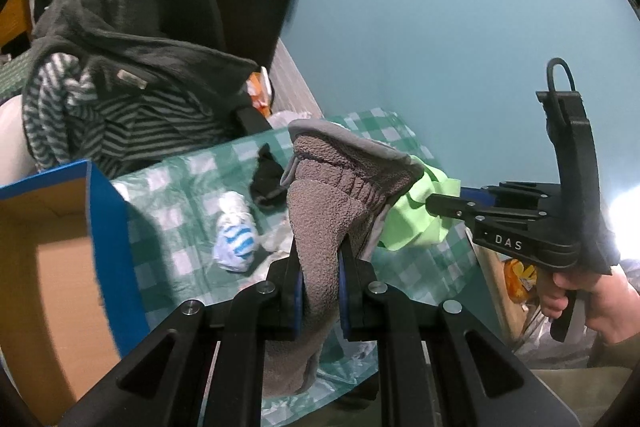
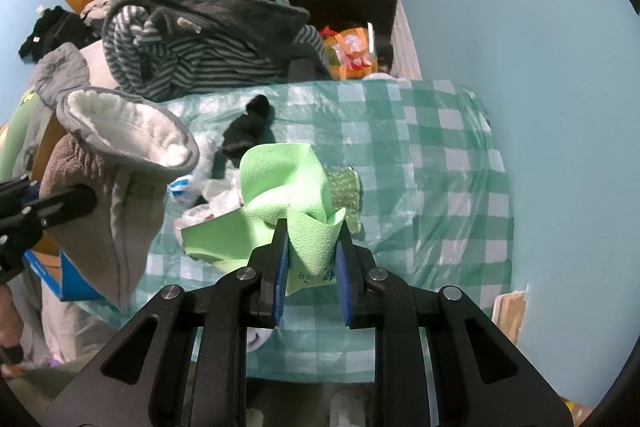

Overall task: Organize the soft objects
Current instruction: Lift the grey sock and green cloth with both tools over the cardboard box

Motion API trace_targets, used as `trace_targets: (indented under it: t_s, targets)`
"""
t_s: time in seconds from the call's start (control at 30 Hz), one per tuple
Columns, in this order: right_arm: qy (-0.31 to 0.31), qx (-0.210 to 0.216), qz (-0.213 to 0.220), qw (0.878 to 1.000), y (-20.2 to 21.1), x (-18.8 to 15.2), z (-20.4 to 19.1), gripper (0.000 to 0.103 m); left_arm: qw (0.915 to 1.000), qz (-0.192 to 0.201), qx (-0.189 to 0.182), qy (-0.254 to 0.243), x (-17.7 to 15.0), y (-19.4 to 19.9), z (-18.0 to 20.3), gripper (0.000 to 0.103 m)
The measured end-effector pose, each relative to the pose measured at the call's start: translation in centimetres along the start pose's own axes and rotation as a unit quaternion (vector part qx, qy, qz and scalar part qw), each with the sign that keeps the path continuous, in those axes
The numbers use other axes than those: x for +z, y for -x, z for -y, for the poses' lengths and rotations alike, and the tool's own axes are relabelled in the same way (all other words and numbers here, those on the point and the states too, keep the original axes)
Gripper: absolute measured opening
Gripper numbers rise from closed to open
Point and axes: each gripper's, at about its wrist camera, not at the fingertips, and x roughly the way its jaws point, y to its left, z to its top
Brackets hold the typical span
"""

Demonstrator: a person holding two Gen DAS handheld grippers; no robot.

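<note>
left gripper (image 1: 320,279) jaws clamped on brown fleece slipper sock (image 1: 336,187), centre of frame, lifted above desk. right gripper (image 2: 310,267) jaws clamped on lime green cloth (image 2: 280,187), centre of frame. behind, on green checked desk (image 2: 440,155): black sock (image 2: 248,127), blue-white striped sock (image 1: 236,243). blue cardboard box (image 1: 108,227) at left. striped garment (image 1: 132,115) upper left.

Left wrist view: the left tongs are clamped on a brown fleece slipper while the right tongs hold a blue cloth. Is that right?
Not quite. The cloth in the right tongs is light green, not blue, as the right wrist view shows plainly. The rest holds: the left tongs are clamped on the brown fleece slipper.
</note>
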Motion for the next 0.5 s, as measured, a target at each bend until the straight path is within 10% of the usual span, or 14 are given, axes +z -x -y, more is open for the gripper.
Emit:
trace_targets:
  t_s: [0.5]
  targets:
    - [0.054,0.020,0.020,0.998,1.7,2.9,-5.4,0.020,0.9971,0.052,0.022,0.050,-0.3,5.9,-3.8,0.013]
